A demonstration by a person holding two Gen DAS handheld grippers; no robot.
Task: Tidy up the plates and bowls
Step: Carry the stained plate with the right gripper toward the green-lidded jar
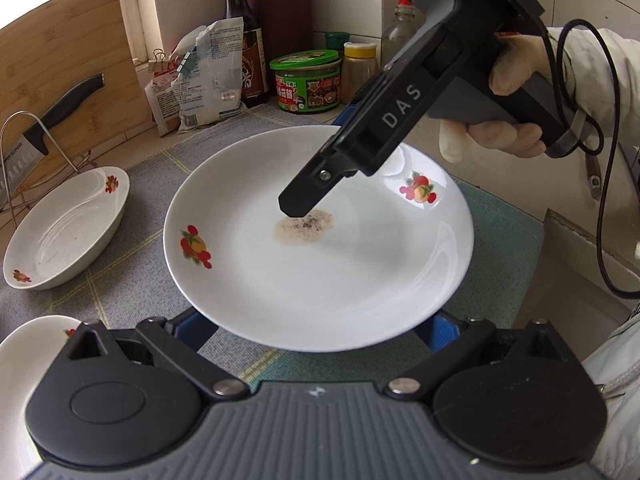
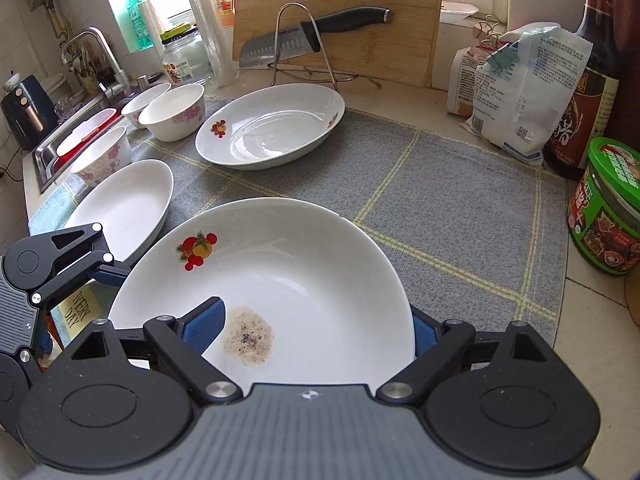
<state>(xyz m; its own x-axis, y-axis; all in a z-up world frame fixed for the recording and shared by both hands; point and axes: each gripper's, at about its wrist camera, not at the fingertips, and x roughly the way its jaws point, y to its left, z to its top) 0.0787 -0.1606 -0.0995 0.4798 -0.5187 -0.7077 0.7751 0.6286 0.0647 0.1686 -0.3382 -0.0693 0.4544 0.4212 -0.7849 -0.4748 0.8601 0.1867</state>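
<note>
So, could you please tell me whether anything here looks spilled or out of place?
Yes: the raised plate carries a small tan, dark-specked residue patch near its centre, so it looks unwashed beside the clean-looking oval dish.

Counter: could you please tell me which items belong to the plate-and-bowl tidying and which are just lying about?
Job: soiled plate, far oval dish, near oval dish, bowls.
Lying about: knife, cutting board, green-lidded jar, dark bottle, bags.
</note>
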